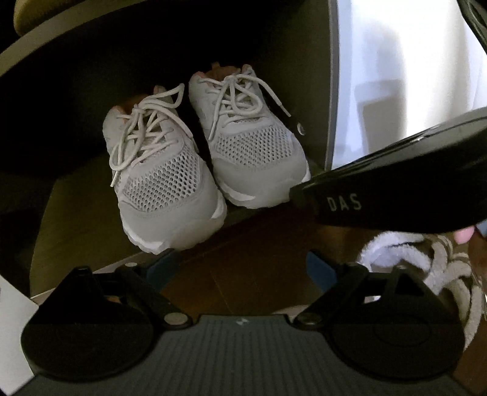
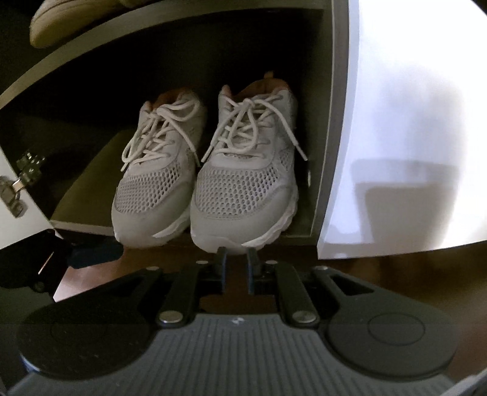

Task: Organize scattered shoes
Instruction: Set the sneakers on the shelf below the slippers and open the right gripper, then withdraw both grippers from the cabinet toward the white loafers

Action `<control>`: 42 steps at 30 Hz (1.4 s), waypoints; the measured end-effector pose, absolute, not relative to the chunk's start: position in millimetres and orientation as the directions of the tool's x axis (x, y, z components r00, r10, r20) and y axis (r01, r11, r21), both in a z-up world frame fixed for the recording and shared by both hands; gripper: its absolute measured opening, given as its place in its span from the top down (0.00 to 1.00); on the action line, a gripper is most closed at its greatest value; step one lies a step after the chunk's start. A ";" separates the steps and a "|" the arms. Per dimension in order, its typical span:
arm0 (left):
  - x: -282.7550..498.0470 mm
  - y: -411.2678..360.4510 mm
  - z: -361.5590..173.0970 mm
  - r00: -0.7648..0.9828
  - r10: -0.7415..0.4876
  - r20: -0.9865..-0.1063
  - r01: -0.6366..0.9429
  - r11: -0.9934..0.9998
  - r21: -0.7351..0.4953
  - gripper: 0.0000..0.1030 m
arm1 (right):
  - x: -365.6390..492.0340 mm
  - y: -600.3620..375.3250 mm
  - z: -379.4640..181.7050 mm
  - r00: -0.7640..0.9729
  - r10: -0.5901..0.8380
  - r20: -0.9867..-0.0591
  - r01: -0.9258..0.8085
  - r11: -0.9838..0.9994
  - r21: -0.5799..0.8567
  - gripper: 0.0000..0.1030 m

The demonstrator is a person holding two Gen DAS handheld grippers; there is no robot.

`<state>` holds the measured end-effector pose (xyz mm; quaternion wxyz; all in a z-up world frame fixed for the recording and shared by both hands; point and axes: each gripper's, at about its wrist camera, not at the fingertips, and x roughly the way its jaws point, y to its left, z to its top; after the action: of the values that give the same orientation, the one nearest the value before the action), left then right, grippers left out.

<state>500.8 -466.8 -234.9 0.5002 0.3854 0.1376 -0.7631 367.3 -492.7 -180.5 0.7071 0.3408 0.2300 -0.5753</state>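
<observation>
While two grey sneakers [image 2: 204, 170] are seen paired toes-out on the lower cabinet shelf [image 2: 88, 182], the right gripper [image 2: 237, 262] is held nearly closed and empty before one toe; the left gripper [image 1: 240, 268] is held wide open, empty, apparently for the next shoe.

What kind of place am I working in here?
Most likely a home shoe cabinet at floor level: a pair of grey mesh sneakers sits on the bottom shelf, another shoe rests on the shelf above, and a white hinged door stands open over wood flooring.
</observation>
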 end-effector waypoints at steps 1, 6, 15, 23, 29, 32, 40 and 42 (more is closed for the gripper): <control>502.8 -465.2 -234.3 -0.192 -0.659 -0.727 0.879 -0.445 0.171 0.11 | 366.4 -491.3 -180.1 0.237 -0.656 -0.716 0.969 0.113 0.218 0.89; 523.0 -448.5 -226.8 -0.083 -0.663 -0.744 0.968 -0.231 0.097 0.11 | 359.4 -460.5 -166.9 0.245 -0.713 -0.657 0.968 0.142 0.206 0.80; 510.3 -423.4 -168.4 0.087 -0.681 -0.727 0.996 0.061 0.062 0.11 | 341.8 -420.0 -112.0 0.206 -0.824 -0.527 0.976 0.133 0.172 0.62; 479.4 -414.6 -130.1 0.041 -0.727 -0.685 0.998 -0.007 0.066 0.11 | 308.4 -394.6 -86.1 0.151 -0.862 -0.483 0.983 0.080 0.165 0.58; 474.8 -411.6 -120.2 0.041 -0.733 -0.679 0.998 -0.001 0.061 0.10 | 299.4 -393.0 -83.9 0.165 -0.866 -0.473 0.981 0.095 0.169 0.57; 472.8 -410.4 -119.6 0.046 -0.729 -0.683 0.998 0.004 0.064 0.10 | 294.0 -400.1 -83.7 0.170 -0.867 -0.468 0.979 0.096 0.178 0.55; 474.4 -396.3 -130.2 0.037 -0.705 -0.708 0.999 0.004 0.048 0.10 | 284.4 -407.3 -83.3 0.206 -0.866 -0.455 0.972 0.129 0.195 0.47; 484.8 -379.9 -140.6 0.035 -0.689 -0.724 0.999 0.009 0.039 0.10 | 288.6 -411.3 -85.7 0.313 -0.842 -0.439 0.948 0.251 0.194 0.39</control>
<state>484.8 -379.9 -140.6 0.6580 0.2904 0.2675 -0.6412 288.6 -411.3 -85.7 0.7811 0.2150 0.1235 -0.5730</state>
